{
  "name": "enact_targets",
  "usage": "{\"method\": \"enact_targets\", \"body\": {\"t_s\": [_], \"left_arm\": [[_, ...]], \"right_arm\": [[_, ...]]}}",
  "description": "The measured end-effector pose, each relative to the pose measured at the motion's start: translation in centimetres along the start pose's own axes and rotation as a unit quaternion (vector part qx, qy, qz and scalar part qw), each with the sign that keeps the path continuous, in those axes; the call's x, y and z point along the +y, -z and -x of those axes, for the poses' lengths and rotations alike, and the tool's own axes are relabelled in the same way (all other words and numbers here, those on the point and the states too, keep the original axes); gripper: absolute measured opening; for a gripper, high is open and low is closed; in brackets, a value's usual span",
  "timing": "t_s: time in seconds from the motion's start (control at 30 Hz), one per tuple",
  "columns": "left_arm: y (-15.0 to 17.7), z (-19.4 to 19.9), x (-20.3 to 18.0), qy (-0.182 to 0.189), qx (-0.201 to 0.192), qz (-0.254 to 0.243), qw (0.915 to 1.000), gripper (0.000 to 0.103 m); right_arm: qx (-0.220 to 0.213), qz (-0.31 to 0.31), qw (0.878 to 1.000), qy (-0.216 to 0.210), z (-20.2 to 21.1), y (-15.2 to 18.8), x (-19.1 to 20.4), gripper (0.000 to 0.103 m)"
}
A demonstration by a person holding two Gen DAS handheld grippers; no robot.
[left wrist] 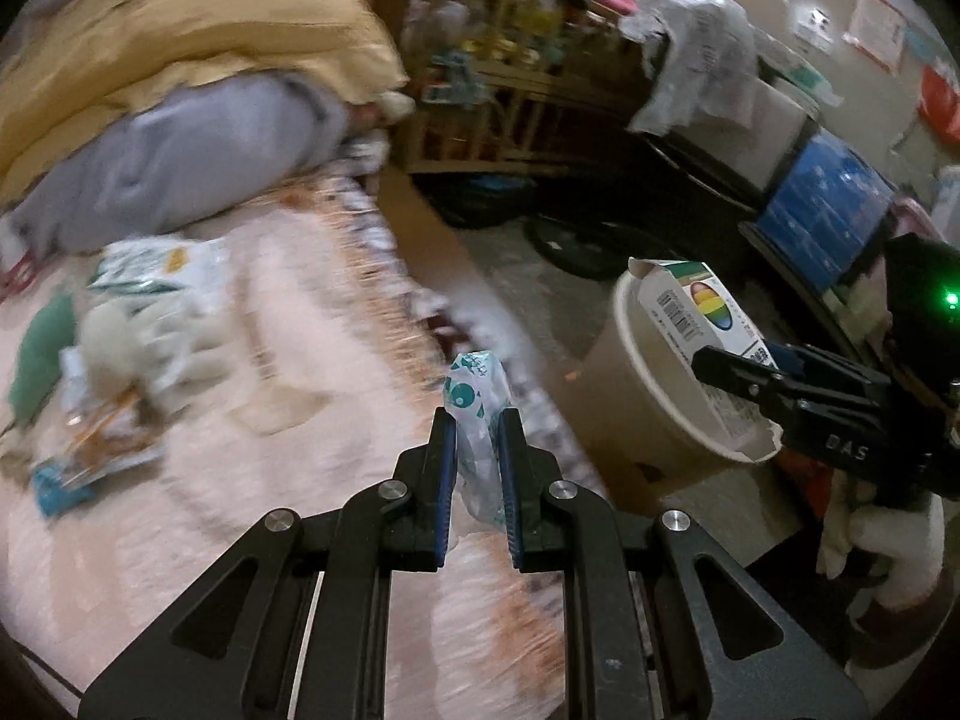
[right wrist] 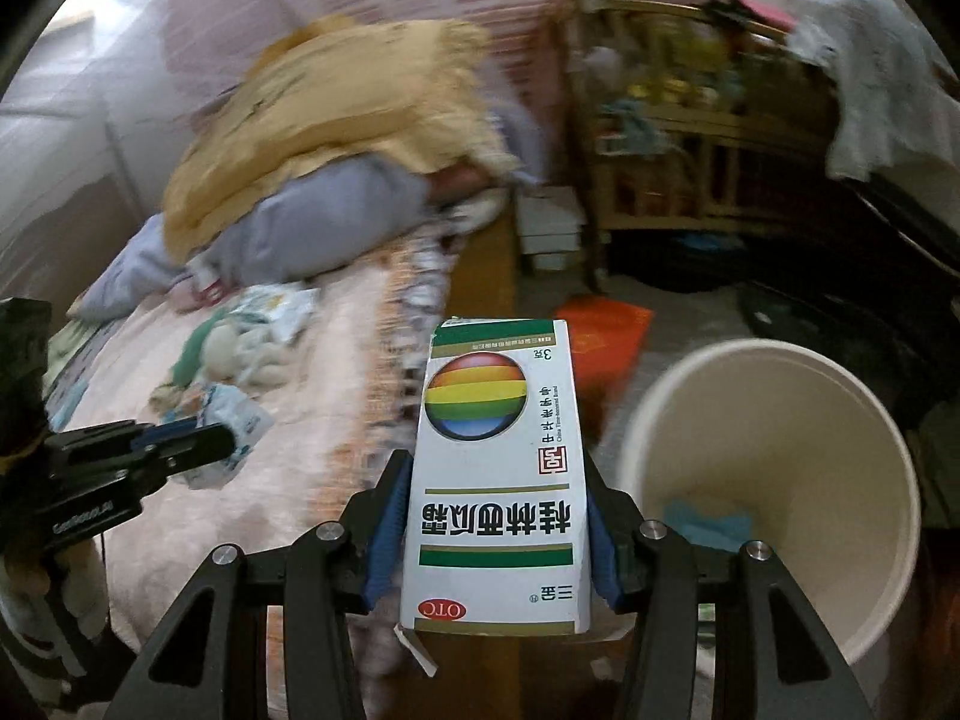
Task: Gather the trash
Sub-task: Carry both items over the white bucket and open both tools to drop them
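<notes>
My left gripper [left wrist: 477,420] is shut on a clear plastic wrapper with teal print [left wrist: 475,396], held above the edge of the pink bed [left wrist: 288,360]. My right gripper [right wrist: 492,468] is shut on a white medicine box with a rainbow ball [right wrist: 495,480], held just left of the cream trash bin [right wrist: 774,480]. In the left wrist view the box [left wrist: 699,312] hangs over the bin's rim [left wrist: 636,384], with the right gripper [left wrist: 738,381] clamped on it. The left gripper [right wrist: 204,441] also shows at left in the right wrist view, with the wrapper [right wrist: 234,414] in it. A blue scrap [right wrist: 708,522] lies in the bin.
More wrappers and a plush toy [left wrist: 120,336] lie on the bed, with a snack packet [left wrist: 90,456]. A yellow quilt [left wrist: 198,24] and grey pillow [left wrist: 180,162] are at the bed's head. A wooden shelf [left wrist: 510,78], blue crate [left wrist: 828,204] and orange bag [right wrist: 606,336] stand on the floor.
</notes>
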State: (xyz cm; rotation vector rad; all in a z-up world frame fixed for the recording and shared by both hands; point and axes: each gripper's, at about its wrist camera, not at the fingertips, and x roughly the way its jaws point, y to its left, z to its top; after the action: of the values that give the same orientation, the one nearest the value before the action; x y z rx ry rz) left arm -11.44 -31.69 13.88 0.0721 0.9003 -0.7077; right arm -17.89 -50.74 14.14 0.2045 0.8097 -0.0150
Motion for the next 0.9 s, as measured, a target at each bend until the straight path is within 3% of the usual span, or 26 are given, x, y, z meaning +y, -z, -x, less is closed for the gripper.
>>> {"method": "enact_targets", "body": {"t_s": [0.4,0.73,0.8,0.87,0.9], "left_arm": [[-3.9,-6.6,-8.6,0.086,0.030,-0.030,0.9954,0.012],[-5.4,-12.0,-12.5,0.145,0.058,-0.005,0.9878,0.014],[-5.7,-13.0,-12.9,0.160,0.065,0.003,0.9850,0.025],[-5.9,-13.5,-13.1,0.164,0.066,0.012,0.9843,0.048],[-5.8,-13.5,-13.0,0.166,0.063,0.019,0.9840,0.049]], "right_arm": [[-0.001,-0.088,0.993,0.082,0.9,1.3,-10.4,0.050],[0.000,-0.136,0.984,0.117,0.7,2.3,-14.5,0.051],[-0.003,-0.146,0.982,0.122,0.7,2.3,-15.2,0.052],[-0.004,-0.156,0.979,0.130,0.6,2.4,-15.8,0.052],[0.000,-0.160,0.978,0.133,0.5,2.5,-16.0,0.053]]}}
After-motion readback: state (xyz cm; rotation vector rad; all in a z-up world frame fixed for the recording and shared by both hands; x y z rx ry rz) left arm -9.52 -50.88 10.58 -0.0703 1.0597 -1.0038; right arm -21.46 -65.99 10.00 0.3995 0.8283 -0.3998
